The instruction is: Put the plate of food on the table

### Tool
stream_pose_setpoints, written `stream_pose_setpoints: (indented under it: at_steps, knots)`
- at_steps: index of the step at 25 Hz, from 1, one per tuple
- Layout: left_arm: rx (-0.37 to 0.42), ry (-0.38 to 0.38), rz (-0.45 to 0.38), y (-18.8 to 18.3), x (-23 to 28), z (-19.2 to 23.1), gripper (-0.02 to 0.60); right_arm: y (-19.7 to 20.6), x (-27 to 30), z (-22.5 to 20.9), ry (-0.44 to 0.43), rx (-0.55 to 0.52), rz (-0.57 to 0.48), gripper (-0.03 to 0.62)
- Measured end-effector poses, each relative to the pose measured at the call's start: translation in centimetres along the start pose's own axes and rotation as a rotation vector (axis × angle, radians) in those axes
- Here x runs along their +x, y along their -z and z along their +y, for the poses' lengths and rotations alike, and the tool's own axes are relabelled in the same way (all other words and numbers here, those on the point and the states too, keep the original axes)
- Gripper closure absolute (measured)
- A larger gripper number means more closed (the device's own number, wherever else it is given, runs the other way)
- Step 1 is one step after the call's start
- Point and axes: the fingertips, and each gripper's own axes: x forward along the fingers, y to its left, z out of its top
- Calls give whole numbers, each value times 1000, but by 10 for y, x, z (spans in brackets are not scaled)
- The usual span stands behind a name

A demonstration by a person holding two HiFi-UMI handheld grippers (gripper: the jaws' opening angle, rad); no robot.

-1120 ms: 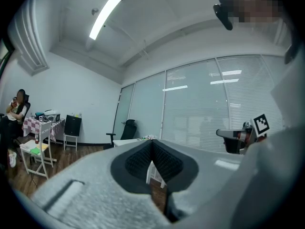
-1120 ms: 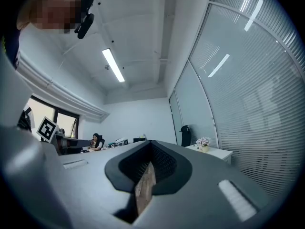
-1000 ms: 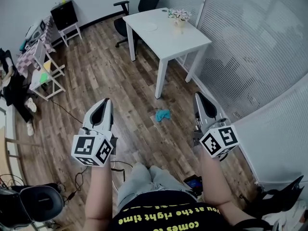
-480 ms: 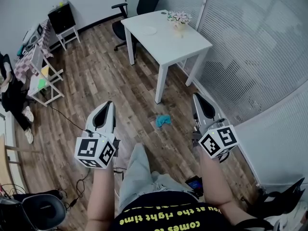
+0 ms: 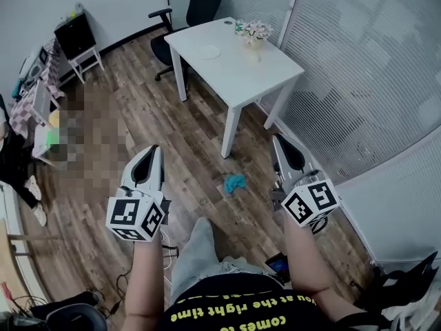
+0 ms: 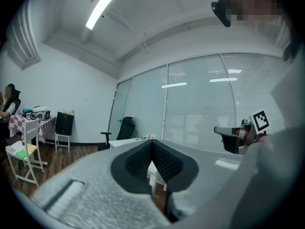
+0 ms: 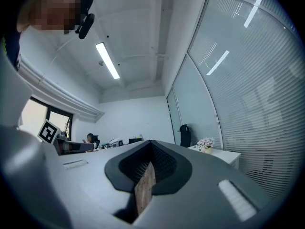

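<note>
Both tongs pressed together, empty
Left gripper (image 5: 153,147) and right gripper (image 5: 277,138) well apart from white table (image 5: 242,74); plate (image 5: 209,51) on it; shirt (image 5: 207,296) print reads partly "the right time"

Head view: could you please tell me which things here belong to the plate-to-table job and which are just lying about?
For the job: white table; white plate on it; left hand-held gripper and right hand-held gripper, both shut and empty.

Lying about: teal cloth on the floor; potted flowers; black office chair; black box on a stand.
</note>
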Motion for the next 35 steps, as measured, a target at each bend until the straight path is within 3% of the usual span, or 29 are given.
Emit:
stream_pose_setpoints:
  at_steps: [18, 35]
  knots:
    - [-9, 60, 24, -12, 124, 107, 581, 13, 147, -27, 60, 7, 3, 588]
    - [-20, 71, 41, -6, 168, 149, 581, 22, 205, -39, 78, -1, 17, 588]
